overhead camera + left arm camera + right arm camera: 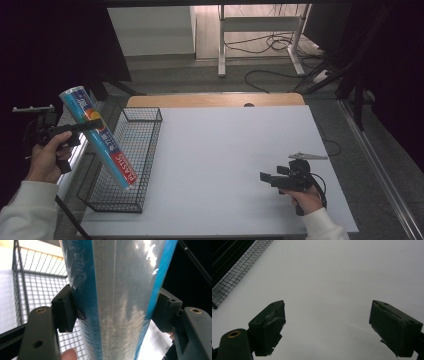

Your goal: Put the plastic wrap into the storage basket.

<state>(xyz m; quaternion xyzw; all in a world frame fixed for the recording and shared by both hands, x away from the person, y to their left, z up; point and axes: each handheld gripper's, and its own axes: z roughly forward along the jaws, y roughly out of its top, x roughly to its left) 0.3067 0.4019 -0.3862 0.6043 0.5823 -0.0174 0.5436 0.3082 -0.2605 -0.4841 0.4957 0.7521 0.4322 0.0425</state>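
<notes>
A long blue and silver roll of plastic wrap hangs tilted over the left side of a black wire basket, its red-labelled lower end inside the basket. My left gripper is shut on the upper part of the roll; in the left gripper view both pads press its shiny sides. My right gripper rests low over the white table at the front right, open, with nothing between its fingers.
The wire basket's edge runs along the table's left side. A wooden strip borders the table's far edge. Beyond it on the floor are cables and a white desk frame.
</notes>
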